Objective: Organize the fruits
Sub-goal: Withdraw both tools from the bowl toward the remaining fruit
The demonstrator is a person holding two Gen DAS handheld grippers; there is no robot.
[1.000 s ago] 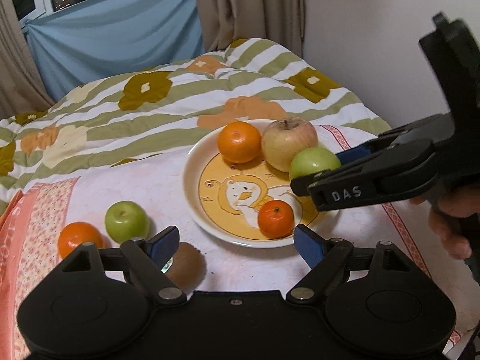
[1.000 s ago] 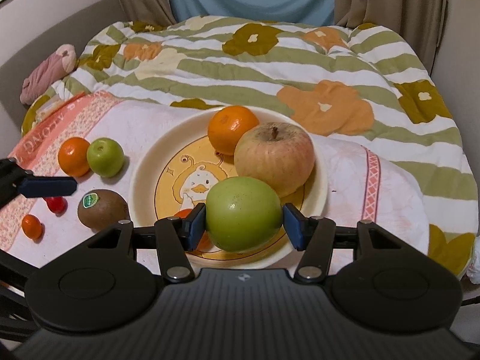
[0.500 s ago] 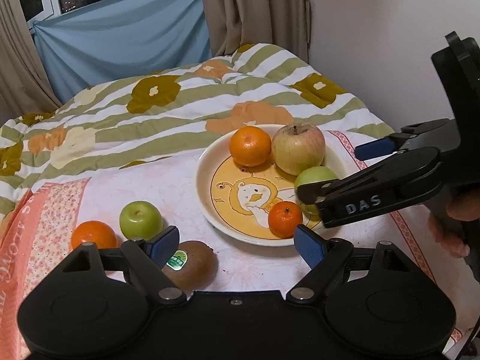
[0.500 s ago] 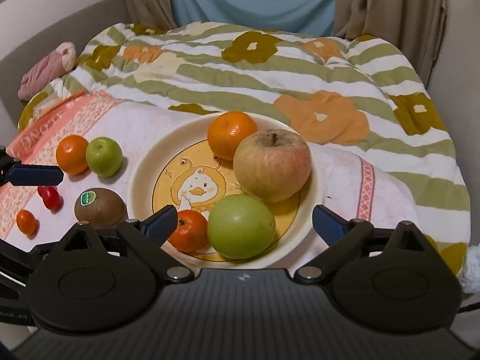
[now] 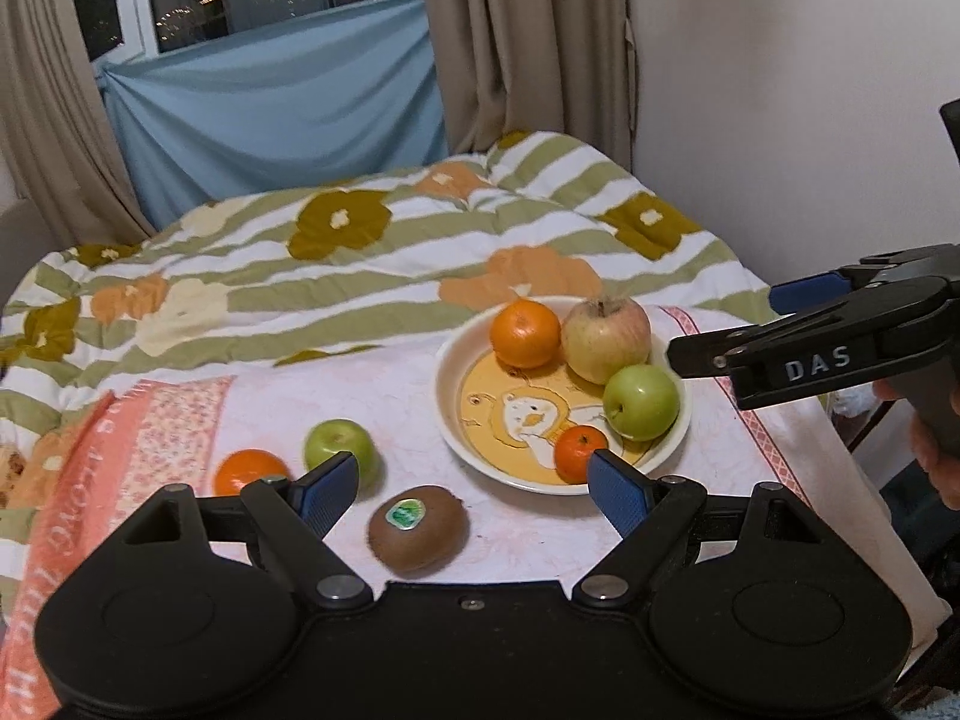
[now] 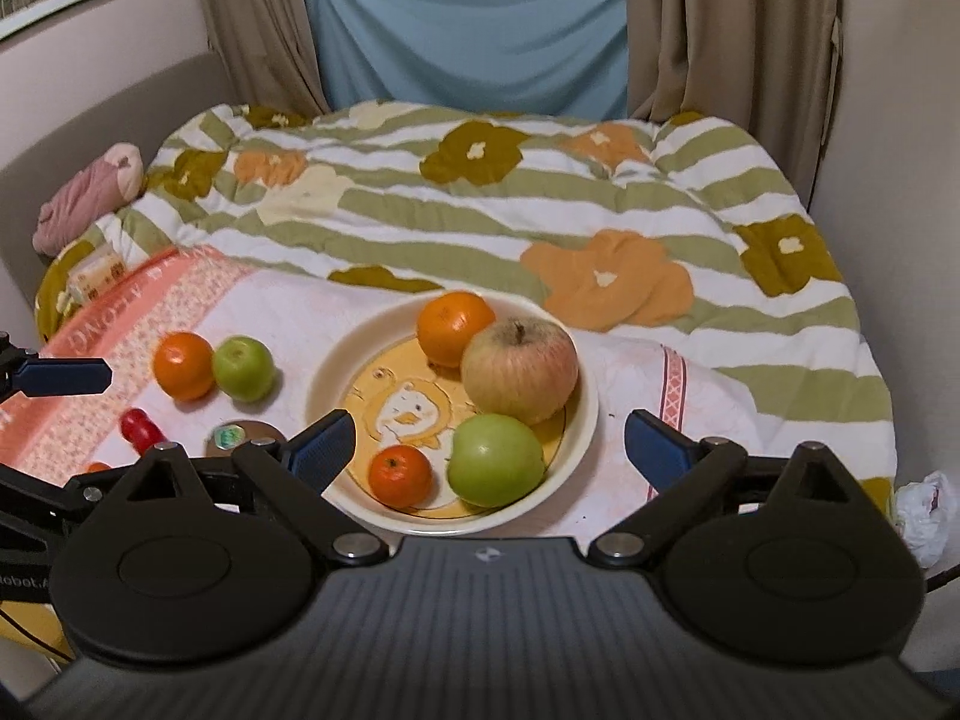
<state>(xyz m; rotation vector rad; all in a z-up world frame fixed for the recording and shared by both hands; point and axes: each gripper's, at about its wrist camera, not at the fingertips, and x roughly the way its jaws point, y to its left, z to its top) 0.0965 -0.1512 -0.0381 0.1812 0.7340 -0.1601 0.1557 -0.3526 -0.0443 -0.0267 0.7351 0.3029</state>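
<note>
A cream plate point(image 5: 456, 420) point(image 6: 324, 384) with a duck picture holds an orange point(image 5: 524, 333) point(image 6: 455, 328), a large pale apple point(image 5: 606, 338) point(image 6: 519, 370), a green apple point(image 5: 641, 402) point(image 6: 495, 468) and a small mandarin point(image 5: 578, 453) point(image 6: 400, 476). On the cloth to its left lie a kiwi point(image 5: 417, 528) point(image 6: 243, 438), a second green apple point(image 5: 339, 447) point(image 6: 243, 368) and an orange point(image 5: 249, 470) point(image 6: 183, 365). My left gripper point(image 5: 474, 495) is open, just above the kiwi. My right gripper point(image 6: 489, 444) is open and empty, back from the plate.
A small red fruit point(image 6: 139, 427) lies left of the kiwi. The pink-and-white cloth point(image 5: 384, 396) rests on a flowered quilt point(image 6: 480, 204). A wall point(image 5: 780, 120) is close on the right. A crumpled white bag point(image 6: 924, 510) sits past the bed's right edge.
My right gripper opened, left the green apple on the plate and drew back. My left gripper pulled back and rose, so the kiwi now shows between its fingers.
</note>
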